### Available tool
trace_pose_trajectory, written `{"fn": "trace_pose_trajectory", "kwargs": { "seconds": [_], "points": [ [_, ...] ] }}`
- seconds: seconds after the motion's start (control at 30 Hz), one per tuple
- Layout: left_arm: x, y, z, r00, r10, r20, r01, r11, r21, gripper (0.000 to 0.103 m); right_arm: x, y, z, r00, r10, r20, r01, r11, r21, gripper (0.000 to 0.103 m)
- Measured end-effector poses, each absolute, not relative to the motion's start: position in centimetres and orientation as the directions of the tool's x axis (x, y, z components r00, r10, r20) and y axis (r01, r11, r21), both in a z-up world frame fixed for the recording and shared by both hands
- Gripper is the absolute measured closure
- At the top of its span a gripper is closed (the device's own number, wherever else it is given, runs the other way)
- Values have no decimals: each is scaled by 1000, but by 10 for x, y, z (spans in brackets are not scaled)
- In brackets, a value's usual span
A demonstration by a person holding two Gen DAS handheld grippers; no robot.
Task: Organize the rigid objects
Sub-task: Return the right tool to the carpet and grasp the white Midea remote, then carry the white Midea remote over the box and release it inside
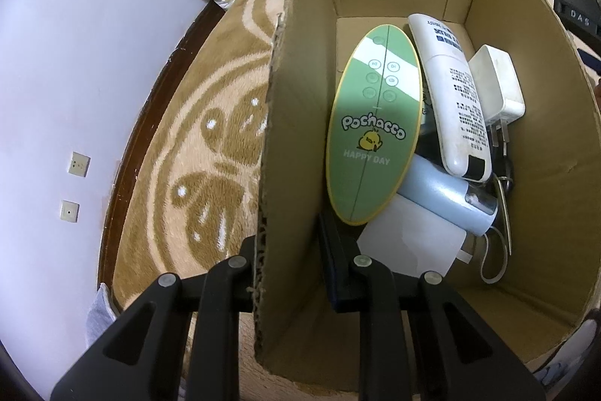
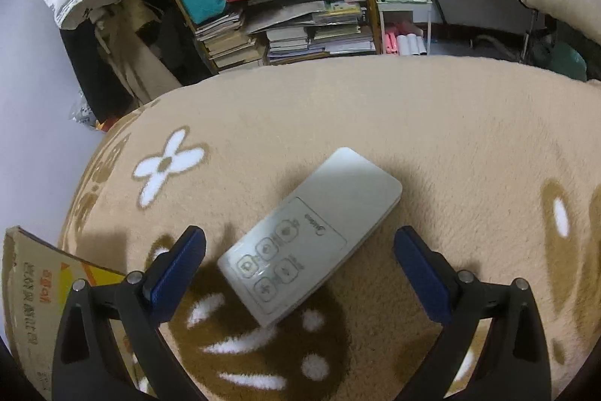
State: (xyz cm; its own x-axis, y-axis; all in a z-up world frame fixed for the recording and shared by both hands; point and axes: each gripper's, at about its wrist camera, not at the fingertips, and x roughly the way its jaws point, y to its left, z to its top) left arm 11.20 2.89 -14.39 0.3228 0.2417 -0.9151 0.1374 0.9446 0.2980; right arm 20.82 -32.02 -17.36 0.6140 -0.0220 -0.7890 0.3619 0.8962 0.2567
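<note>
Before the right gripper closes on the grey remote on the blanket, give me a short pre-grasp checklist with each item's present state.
1. Right gripper open wide enough: ok, its fingers stand on either side of the grey remote with gaps showing.
2. Remote free of clutter: ok, it lies alone, face up, on the tan blanket.
3. Remote lined up with the fingers: not ok, it lies diagonally across the gap.
4. Cardboard box steadied: ok, the left gripper straddles its side wall.
5. Room in the box: cannot tell; the green Pochacco oval, white remote, charger and blue device crowd the floor.
</note>
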Motion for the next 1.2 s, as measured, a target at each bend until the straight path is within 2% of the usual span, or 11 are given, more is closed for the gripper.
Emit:
{"fn": "trace_pose_trajectory", "kwargs": {
  "seconds": [0.23,0.3,0.4,0.53,0.67,0.7,0.93,1.2],
  "points": [
    [114,26,-145,317,248,-915,148,940,307,82,218,-313,-177,602,-76,-795,368,910,192,1],
    [115,26,-144,315,250,-916,151,939,308,81,224,-311,-178,580,-117,-806,383,912,143,8],
    [116,24,-144,311,250,-917,152,939,307,81,228,-311,-180,554,-156,-818,430,895,120,12],
    [121,26,-143,293,240,-925,141,947,290,82,230,-311,-179,528,-221,-820,489,869,80,28],
    [122,30,-142,287,224,-931,132,954,270,81,228,-311,-176,498,-257,-828,529,847,55,48],
    [122,30,-142,287,227,-930,134,952,274,82,226,-310,-175,496,-259,-829,528,847,52,50],
    [123,28,-144,290,239,-927,135,948,287,82,207,-299,-162,526,-192,-828,449,890,79,52],
    [124,29,-141,289,239,-927,137,948,287,82,176,-276,-117,644,-71,-762,323,928,187,52]
  ]
}}
